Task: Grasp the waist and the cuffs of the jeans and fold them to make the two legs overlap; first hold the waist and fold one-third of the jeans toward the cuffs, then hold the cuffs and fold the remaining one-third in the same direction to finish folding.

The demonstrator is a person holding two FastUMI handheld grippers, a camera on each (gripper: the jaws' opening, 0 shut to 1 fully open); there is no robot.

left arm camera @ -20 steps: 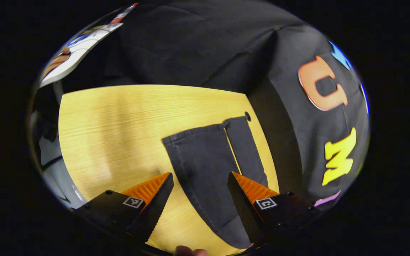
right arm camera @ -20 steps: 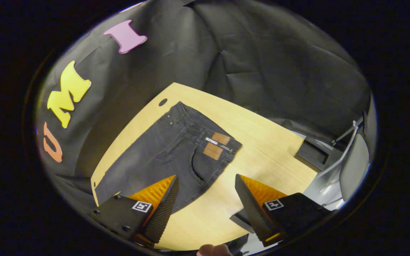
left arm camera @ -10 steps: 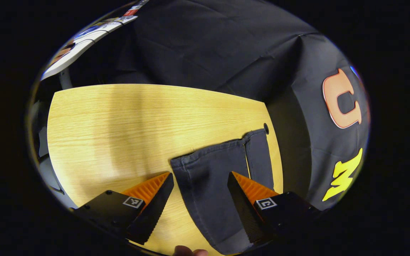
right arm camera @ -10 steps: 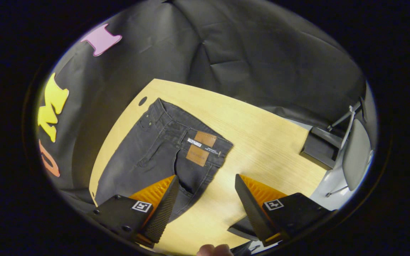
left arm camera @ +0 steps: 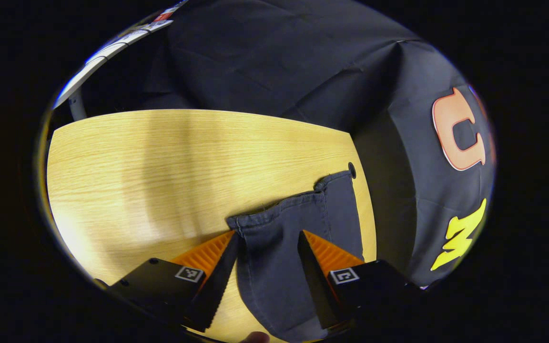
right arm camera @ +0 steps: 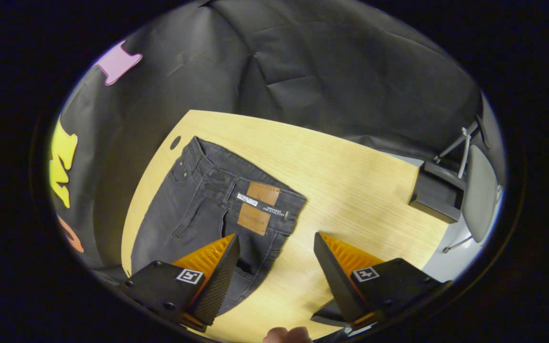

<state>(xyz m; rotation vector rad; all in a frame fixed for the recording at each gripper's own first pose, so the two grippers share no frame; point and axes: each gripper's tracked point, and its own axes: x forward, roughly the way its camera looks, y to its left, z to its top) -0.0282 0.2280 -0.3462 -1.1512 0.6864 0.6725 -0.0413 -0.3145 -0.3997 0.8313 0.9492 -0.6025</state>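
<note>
Now both grippers hang over the jeans (right arm camera: 208,209) on the table (right arm camera: 350,190) — left gripper (left arm camera: 267,247) above the cuffs (left arm camera: 284,209), right gripper (right arm camera: 277,250) near the waist (right arm camera: 236,181) — jaws apart.

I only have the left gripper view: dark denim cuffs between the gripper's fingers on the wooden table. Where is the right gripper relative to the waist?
Observer: In the right gripper view, the right gripper hangs open above the near corner of the dark grey jeans' waistband; nothing is between its fingers yet.
Operator: Jeans flat at that end?
Observer: Yes, the waist lies spread flat on the light wooden table, brown leather patch facing up.
Operator: Anything else near the table there?
Observer: A black box sits off the table's far right corner, beside a grey chair, both apart from the jeans.
</note>
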